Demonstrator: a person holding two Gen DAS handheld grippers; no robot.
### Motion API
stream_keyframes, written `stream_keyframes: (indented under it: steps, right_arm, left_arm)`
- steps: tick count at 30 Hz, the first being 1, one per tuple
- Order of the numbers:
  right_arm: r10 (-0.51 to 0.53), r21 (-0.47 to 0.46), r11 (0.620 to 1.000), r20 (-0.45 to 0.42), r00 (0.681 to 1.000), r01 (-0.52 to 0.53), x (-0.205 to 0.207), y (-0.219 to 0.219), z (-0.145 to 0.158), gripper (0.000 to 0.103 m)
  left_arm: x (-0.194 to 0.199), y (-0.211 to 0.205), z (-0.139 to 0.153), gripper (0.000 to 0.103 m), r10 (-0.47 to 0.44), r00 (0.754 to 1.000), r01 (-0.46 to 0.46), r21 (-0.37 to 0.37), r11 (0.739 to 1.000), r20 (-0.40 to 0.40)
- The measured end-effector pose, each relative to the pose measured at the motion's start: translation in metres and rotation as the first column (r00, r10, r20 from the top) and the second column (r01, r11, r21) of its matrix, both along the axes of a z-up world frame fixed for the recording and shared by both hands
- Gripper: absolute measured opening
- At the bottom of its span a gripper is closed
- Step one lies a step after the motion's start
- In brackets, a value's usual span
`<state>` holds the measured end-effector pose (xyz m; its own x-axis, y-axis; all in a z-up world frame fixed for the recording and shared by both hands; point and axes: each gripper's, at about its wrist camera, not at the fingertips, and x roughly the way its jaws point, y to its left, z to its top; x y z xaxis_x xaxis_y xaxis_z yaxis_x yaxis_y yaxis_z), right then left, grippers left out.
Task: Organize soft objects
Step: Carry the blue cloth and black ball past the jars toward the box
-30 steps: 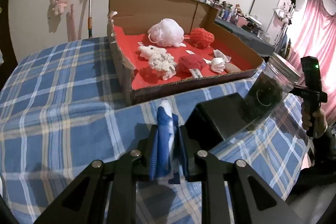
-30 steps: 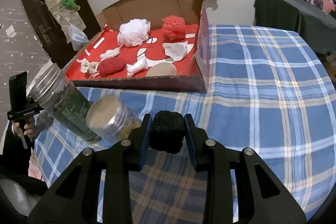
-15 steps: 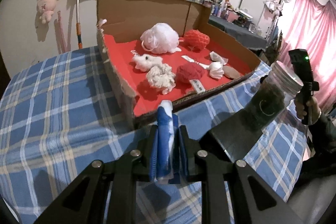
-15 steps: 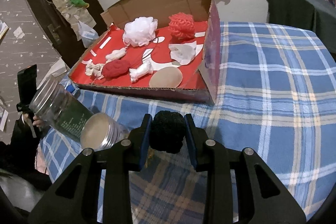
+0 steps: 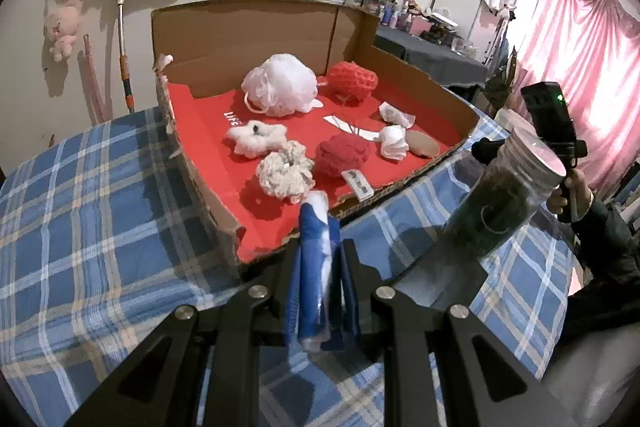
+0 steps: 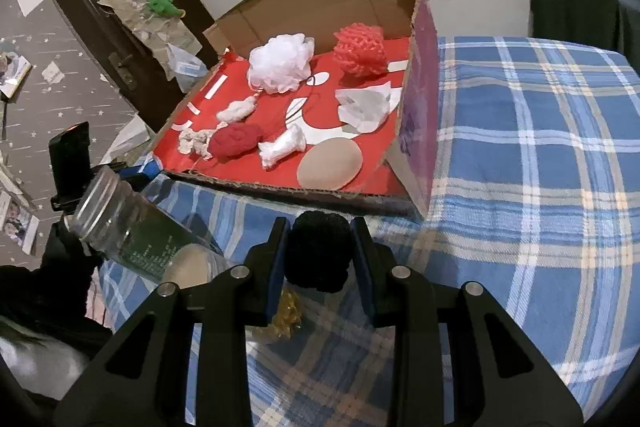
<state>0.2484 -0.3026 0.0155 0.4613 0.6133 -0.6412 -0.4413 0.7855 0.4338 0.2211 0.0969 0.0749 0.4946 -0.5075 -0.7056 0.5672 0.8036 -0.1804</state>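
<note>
Left hand-held gripper (image 5: 320, 267): clamped tight on a blue-and-white folded soft piece (image 5: 314, 267), possibly a cloth or sponge in a clear wrap; hard to tell at this angle.
Blue-and-white piece, axis: long axis running along the fingers, white tip pointing forward toward the near edge of the cardboard box (image 5: 248, 39); tip overlapping the box's front edge in the left wrist view.
Right hand-held gripper (image 6: 320, 247): closed on a black fuzzy ball (image 6: 318, 251), pads pressing both sides.
Black ball, shape: roughly round, no clear long axis; held above the blue plaid tabletop (image 6: 520, 187), just short of the box's low front wall.
Box: open, red-lined, resting on the tabletop, tall flap at the back.
Box contents: white mesh pouf (image 5: 280, 85) and red knitted ball (image 5: 354, 81) at the back; red yarn bundle (image 5: 342, 155), cream yarn scrunchie (image 5: 286, 173), white fluffy piece (image 5: 256, 137), crumpled white tissue (image 5: 394, 143) and tan oval pad (image 6: 330, 165) nearer the front.
Jar: 1 clear jar (image 5: 508, 199) with a metal lid and dark contents, tilted, lid end raised, beside the box's corner.
Second jar (image 6: 192, 263): lying low by the right gripper, partly hidden.
</note>
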Motion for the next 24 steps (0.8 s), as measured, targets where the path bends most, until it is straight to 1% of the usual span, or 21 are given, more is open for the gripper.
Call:
stream_keyframes:
  steps: [6,11,17,24]
  right_arm:
    - [0.032,0.011,0.999,-0.009,0.999,-0.032,0.011,0.006,0.002,0.029]
    - [0.071,-0.017,0.997,-0.016,0.997,-0.072,0.014,0.017,0.002,0.029]
    - [0.101,-0.029,0.994,-0.022,0.995,-0.101,0.016,0.027,0.004,0.029]
    - [0.144,-0.056,0.988,-0.045,0.989,-0.146,0.020,0.039,0.007,0.029]
  left_arm:
    - [0.009,-0.004,0.002,0.020,-0.026,1.000,0.026,-0.017,1.000,-0.013]
    - [0.016,-0.010,0.005,0.020,-0.047,0.999,0.046,-0.024,0.999,-0.022]
    - [0.018,-0.020,0.011,0.020,-0.082,0.996,0.081,-0.022,0.996,-0.018]
    - [0.024,-0.040,0.016,0.020,-0.116,0.993,0.116,0.001,0.993,-0.016]
